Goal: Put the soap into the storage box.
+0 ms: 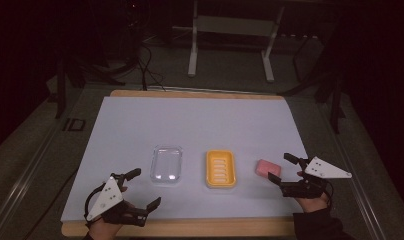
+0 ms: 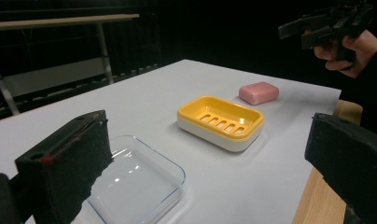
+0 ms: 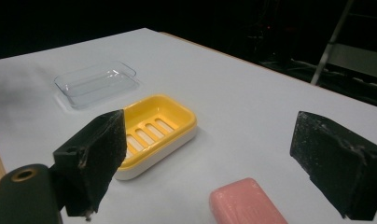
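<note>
A yellow slotted soap dish (image 1: 220, 168) (image 2: 221, 122) (image 3: 154, 130) lies at the middle of the white table sheet. To its left lies a clear plastic lid (image 1: 166, 163) (image 2: 133, 184) (image 3: 96, 82). A pink soap bar (image 1: 267, 168) (image 2: 258, 92) (image 3: 246, 204) rests to its right. My left gripper (image 1: 145, 188) (image 2: 210, 179) is open near the front left edge, apart from the lid. My right gripper (image 1: 282, 168) (image 3: 219, 161) is open just right of the soap, jaws on either side but not touching it.
The white sheet (image 1: 200, 125) covers a wooden table top whose edge (image 1: 190, 227) shows at the front. A metal stand (image 1: 230, 30) and cables (image 1: 147, 65) are on the dark floor beyond the table.
</note>
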A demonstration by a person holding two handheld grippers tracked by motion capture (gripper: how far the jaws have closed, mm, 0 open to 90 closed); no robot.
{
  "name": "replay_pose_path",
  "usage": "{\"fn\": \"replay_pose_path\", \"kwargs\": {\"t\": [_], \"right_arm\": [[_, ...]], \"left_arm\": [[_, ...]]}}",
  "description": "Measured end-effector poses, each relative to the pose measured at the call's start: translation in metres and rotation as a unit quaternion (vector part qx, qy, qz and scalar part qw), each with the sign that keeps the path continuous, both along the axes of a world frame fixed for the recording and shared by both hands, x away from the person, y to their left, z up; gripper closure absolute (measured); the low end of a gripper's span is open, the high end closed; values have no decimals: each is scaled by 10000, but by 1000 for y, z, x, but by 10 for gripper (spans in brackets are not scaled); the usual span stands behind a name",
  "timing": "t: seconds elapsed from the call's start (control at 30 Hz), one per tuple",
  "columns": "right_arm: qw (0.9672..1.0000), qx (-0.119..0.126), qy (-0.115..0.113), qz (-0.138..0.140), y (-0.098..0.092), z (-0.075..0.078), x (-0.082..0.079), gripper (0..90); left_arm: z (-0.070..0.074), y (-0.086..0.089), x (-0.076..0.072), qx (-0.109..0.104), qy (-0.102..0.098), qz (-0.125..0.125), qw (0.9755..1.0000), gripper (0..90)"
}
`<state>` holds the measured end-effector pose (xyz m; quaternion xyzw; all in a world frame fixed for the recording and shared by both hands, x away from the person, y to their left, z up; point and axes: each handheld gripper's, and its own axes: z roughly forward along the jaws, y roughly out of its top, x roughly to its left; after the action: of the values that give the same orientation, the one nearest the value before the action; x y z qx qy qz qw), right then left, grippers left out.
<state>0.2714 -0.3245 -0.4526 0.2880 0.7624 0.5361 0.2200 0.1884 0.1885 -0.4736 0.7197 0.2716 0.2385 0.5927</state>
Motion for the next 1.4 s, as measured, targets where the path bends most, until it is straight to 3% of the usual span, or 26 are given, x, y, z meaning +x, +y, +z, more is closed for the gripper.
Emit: {"fn": "replay_pose_path", "kwargs": {"t": [0.2,0.4,0.5,0.6,0.8,0.93,1.07,1.23,1.4], "right_arm": [[9999,-74,56,84,2,-2,0,106],[9989,-171,187,392,7,-5,1,103],[9979,-404,271,426,11,-9,4,103],[9971,-627,287,337,14,-11,5,104],[9948,-926,394,-186,18,-13,9,103],[9935,-943,594,-246,20,-13,12,102],[9862,-1309,753,-671,24,-13,17,103],[9790,-1319,1103,-1093,17,-11,26,103],[9644,-1380,1513,-1672,11,-7,35,103]], "left_arm": [[0,0,0,2,7,6,10000,6],[0,0,0,2,36,-9,10000,7],[0,-1,1,5,35,0,10000,6],[-1,-1,1,32,34,8,10000,6],[-1,-1,0,49,43,0,10000,6],[-1,-2,1,64,80,-5,9999,6],[-2,-2,1,83,80,-1,9999,6],[-2,-2,1,73,78,8,9999,6],[-2,-3,1,80,99,-7,9999,6]]}}
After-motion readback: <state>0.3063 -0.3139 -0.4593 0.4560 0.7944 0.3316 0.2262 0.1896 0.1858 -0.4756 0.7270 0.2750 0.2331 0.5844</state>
